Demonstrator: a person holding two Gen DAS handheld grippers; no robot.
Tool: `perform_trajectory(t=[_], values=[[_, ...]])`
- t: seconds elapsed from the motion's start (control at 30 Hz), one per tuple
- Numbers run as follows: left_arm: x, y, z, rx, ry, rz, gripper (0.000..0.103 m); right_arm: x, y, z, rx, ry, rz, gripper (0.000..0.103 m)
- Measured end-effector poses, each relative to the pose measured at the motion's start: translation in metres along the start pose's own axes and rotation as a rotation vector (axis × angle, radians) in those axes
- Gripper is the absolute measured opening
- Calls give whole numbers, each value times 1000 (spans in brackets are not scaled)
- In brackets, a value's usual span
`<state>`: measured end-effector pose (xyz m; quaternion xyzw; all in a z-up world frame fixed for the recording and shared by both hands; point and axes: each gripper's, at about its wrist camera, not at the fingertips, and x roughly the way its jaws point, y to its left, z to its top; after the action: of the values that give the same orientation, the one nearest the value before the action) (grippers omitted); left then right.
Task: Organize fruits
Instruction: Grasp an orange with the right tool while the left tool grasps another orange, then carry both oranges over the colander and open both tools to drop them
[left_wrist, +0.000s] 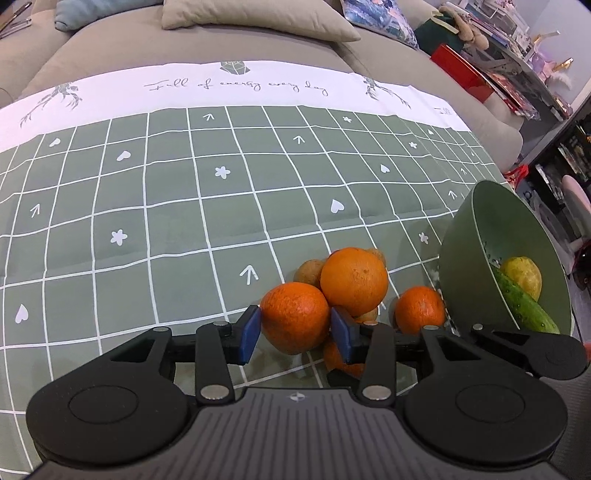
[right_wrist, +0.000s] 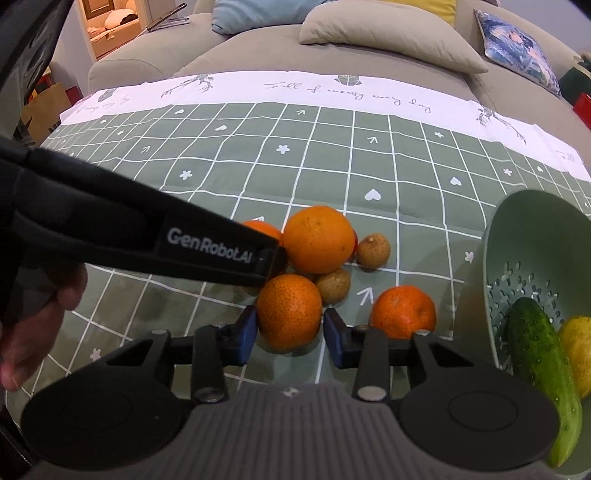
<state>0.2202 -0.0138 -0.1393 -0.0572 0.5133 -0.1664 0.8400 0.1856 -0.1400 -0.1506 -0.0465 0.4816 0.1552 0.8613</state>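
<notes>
A pile of fruit lies on the green checked cloth (left_wrist: 147, 221): a large orange (left_wrist: 354, 281) (right_wrist: 318, 239), small tangerines and brown round fruits (right_wrist: 373, 251). My left gripper (left_wrist: 295, 334) is shut on a tangerine (left_wrist: 295, 316); its body shows in the right wrist view (right_wrist: 207, 251). My right gripper (right_wrist: 290, 338) has its blue pads against both sides of another tangerine (right_wrist: 289, 312). A further tangerine (right_wrist: 402, 312) lies to the right. A green colander bowl (right_wrist: 532, 236) (left_wrist: 491, 236) at the right holds a cucumber (right_wrist: 543, 373) and a lemon (left_wrist: 523, 277).
A beige sofa (right_wrist: 258, 48) with cushions stands behind the table. A red box (left_wrist: 465, 70) and cluttered shelves are at the far right. The cloth's white border (left_wrist: 221, 85) marks the table's far edge.
</notes>
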Motion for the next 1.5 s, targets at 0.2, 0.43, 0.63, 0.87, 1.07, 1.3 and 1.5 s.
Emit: perform_trajectory(t=[0.2, 0.43, 0.63, 0.87, 1.07, 1.3, 1.5], values=[[-6, -3, -8, 14, 12, 15, 43, -5, -1, -5, 9, 20, 14, 33], [-23, 4, -30, -28, 27, 44, 43, -13, -3, -16, 17, 47, 30, 33], [-34, 4, -47, -48, 39, 55, 42, -18, -6, -24, 50, 62, 51, 33], [-41, 0, -56, -51, 46, 71, 42, -21, -11, -29, 94, 58, 77, 33], [-61, 2, -65, -114, 10, 47, 41, -45, -15, -35, 108, 27, 96, 33], [-90, -14, -56, -154, -44, -28, 41, -81, -23, -34, 99, -35, 89, 33], [-98, -43, -34, -127, -74, -94, 41, -112, -47, -31, 118, -101, 45, 33]])
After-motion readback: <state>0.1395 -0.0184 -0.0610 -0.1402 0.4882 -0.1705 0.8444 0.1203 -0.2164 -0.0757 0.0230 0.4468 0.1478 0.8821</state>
